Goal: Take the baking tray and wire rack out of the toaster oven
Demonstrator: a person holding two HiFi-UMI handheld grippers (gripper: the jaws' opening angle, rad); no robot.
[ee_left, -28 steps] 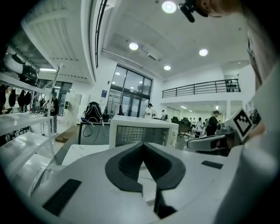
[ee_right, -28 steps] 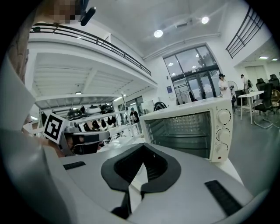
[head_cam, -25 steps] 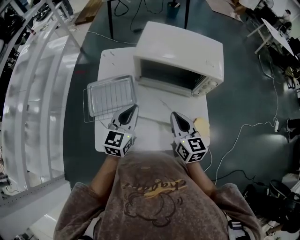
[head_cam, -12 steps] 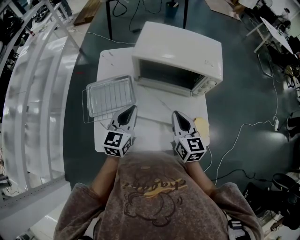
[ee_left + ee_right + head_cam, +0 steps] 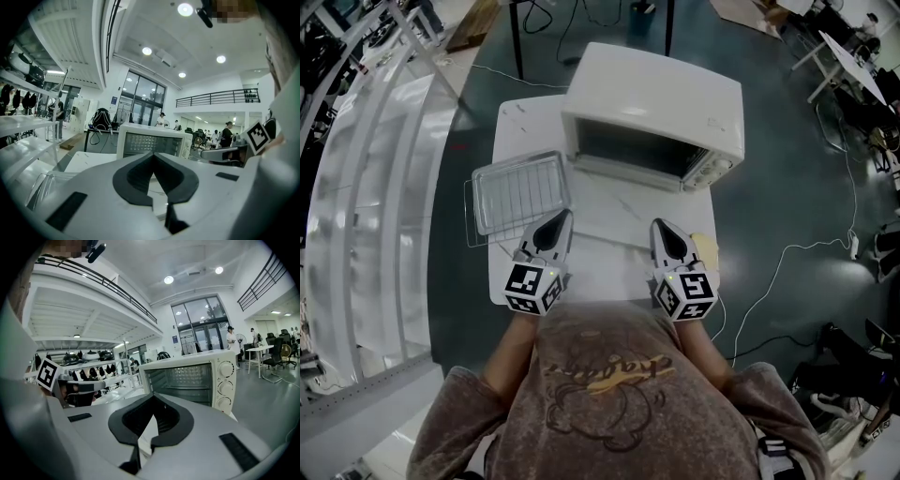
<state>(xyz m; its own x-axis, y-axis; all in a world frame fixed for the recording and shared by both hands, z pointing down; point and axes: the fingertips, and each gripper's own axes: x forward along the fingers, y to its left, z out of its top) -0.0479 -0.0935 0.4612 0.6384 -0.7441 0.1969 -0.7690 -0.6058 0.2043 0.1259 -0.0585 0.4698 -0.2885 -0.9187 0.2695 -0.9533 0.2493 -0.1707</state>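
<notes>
1. Both sets of fingers, left gripper (image 5: pixel 565 217) and right gripper (image 5: pixel 658 225), are closed on nothing.
2. Silver rectangular baking tray (image 5: pixel 523 190) and thin wire rack (image 5: pixel 472 214) lie together on the white worktop (image 5: pixel 605 214), beside the white boxy toaster oven (image 5: pixel 656 98).
3. Removal looks done; you have nothing left to grasp.

We see bright, even light from round ceiling lamps (image 5: pixel 185 9); the white toaster oven (image 5: pixel 666 94) and table (image 5: pixel 525 122) glare softly. Both gripper views bulge fisheye, black at corners, foreground soft.
</notes>
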